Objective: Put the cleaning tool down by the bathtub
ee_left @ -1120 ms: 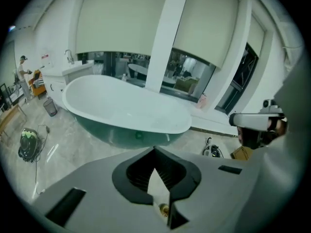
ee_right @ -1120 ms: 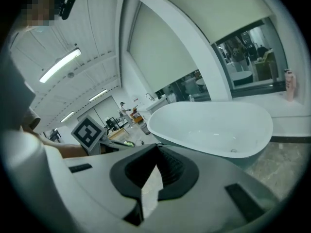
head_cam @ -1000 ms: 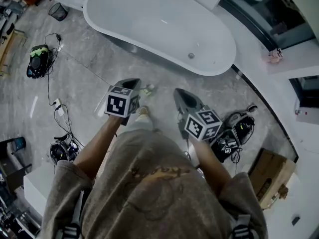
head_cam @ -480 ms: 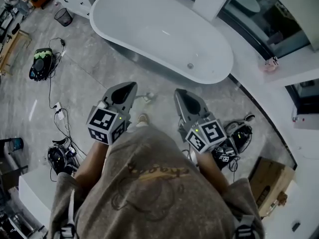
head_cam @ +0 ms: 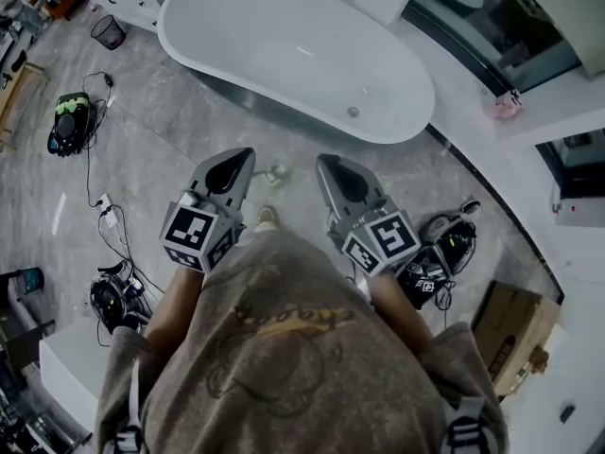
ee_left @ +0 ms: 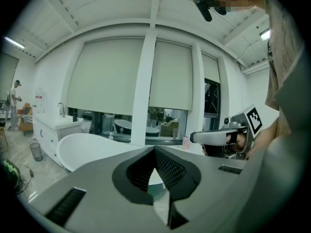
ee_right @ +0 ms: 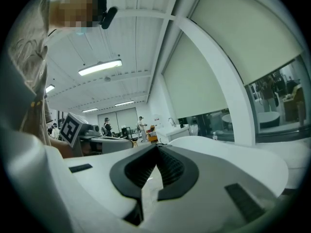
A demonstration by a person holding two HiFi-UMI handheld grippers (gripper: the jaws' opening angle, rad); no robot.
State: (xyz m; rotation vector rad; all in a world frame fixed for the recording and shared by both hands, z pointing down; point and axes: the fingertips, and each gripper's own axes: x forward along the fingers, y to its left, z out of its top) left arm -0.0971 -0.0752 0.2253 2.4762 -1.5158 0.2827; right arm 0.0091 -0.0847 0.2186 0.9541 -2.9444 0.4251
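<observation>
The white oval bathtub (head_cam: 293, 55) stands on the grey marble floor ahead of me. A small pale cleaning tool (head_cam: 275, 172) lies on the floor just in front of the tub, between the two gripper tips, touched by neither. My left gripper (head_cam: 236, 162) is held at waist height, shut and empty; its jaws meet in the left gripper view (ee_left: 155, 152), pointing toward the tub (ee_left: 82, 152). My right gripper (head_cam: 331, 166) is also shut with nothing in it (ee_right: 156, 148). A shoe (head_cam: 267, 218) shows below the tool.
Black bags with trailing cables lie on the floor at the left (head_cam: 68, 121), lower left (head_cam: 118, 296) and right (head_cam: 440, 249). A cardboard box (head_cam: 515, 334) sits at the lower right and a wire wastebasket (head_cam: 107, 31) by the tub's far end. People stand in the distance (ee_right: 141, 125).
The left gripper has drawn back toward my body and now sits level with the right one. Both stayed shut and empty. The tool has stayed on the floor.
</observation>
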